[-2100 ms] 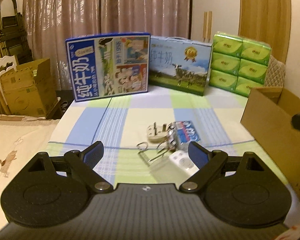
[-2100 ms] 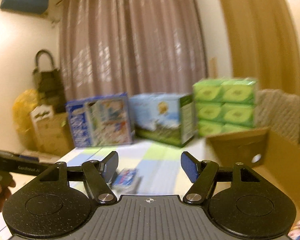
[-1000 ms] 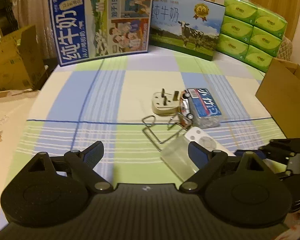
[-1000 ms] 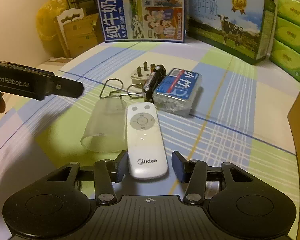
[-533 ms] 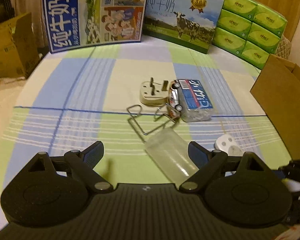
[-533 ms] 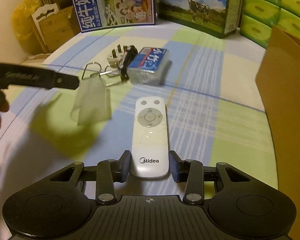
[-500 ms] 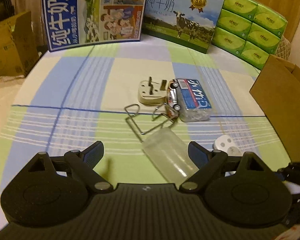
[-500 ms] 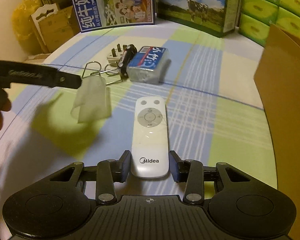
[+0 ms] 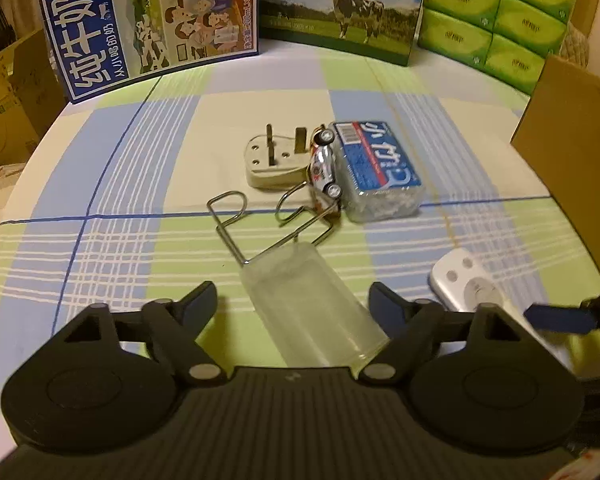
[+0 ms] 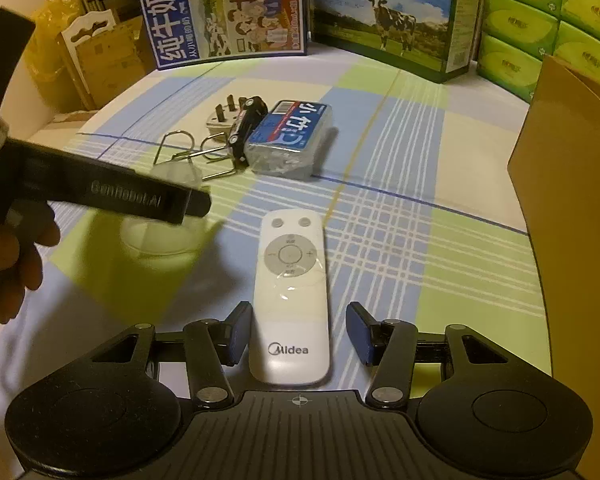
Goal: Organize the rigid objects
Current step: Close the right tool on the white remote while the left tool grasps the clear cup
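Two grippers work over my checked cloth (image 9: 112,184). My left gripper (image 9: 292,304) is closing around the clear cup (image 9: 312,312), pads not yet touching. My right gripper (image 10: 298,332) is opening, the white remote (image 10: 290,300) loose between its pads, near the cloth's front edge.

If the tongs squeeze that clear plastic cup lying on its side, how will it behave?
The clear cup looks thin-walled, so it probably flexes. On its side, it may roll across the checked cloth. Its smooth plastic could slip from the closing left tongs.
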### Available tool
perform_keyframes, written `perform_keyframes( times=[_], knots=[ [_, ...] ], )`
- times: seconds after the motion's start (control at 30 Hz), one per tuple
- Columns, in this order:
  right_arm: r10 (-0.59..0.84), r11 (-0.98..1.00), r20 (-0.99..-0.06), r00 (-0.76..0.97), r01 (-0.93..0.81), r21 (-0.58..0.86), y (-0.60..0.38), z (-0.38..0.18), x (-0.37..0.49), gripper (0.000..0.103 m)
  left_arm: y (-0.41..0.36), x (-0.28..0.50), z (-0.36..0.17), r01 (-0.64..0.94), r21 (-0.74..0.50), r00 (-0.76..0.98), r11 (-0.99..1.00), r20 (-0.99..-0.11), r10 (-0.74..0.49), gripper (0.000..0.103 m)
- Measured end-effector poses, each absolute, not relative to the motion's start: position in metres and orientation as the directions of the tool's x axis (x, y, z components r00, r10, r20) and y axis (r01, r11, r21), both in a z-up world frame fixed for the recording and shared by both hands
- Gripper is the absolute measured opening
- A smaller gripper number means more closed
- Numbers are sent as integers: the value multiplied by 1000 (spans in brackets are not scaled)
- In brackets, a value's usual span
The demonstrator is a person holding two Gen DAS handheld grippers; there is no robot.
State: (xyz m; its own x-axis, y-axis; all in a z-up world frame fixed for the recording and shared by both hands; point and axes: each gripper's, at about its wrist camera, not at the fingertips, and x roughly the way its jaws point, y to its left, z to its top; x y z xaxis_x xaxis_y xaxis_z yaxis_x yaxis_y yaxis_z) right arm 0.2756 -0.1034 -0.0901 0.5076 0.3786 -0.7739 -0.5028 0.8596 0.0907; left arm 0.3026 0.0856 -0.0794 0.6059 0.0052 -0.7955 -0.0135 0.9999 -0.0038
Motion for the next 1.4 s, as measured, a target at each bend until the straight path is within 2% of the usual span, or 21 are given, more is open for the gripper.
perform_keyframes(
  times=[0.07, 0.13, 0.33, 0.4, 0.5, 0.83, 0.93, 1.4],
  knots=[
    [380, 861, -774, 506, -499, 97, -103, -90, 278, 49, 87, 300, -78, -10, 14, 605, 1000, -796, 17, 69],
    [382, 862, -773, 507, -497, 100, -103, -90, 279, 49, 88, 297, -76, 5, 32, 610, 999, -792, 22, 59],
    [385, 857, -766, 514, -507, 90, -102, -91, 278, 47, 89, 284, -77, 45, 52, 600, 998, -800, 15, 46],
    [386, 859, -765, 516, -503, 94, -103, -90, 277, 39, 87, 276, -77, 67, 42, 593, 997, -805, -6, 46],
    [389, 861, -768, 509, -497, 107, -108, -89, 272, 38, 79, 259, -76, 105, 30, 582, 994, -812, -37, 46],
    [355, 875, -793, 494, -475, 96, -120, -85, 237, 38, 57, 208, -76, 198, 24, 570, 980, -816, -95, 46],
    [349, 871, -787, 509, -486, 72, -116, -87, 235, 40, 55, 205, -79, 209, 51, 576, 977, -813, -80, 49],
    [361, 871, -764, 535, -486, 71, -109, -90, 247, 45, 58, 213, -78, 182, 42, 583, 982, -809, -74, 47]
  ],
)
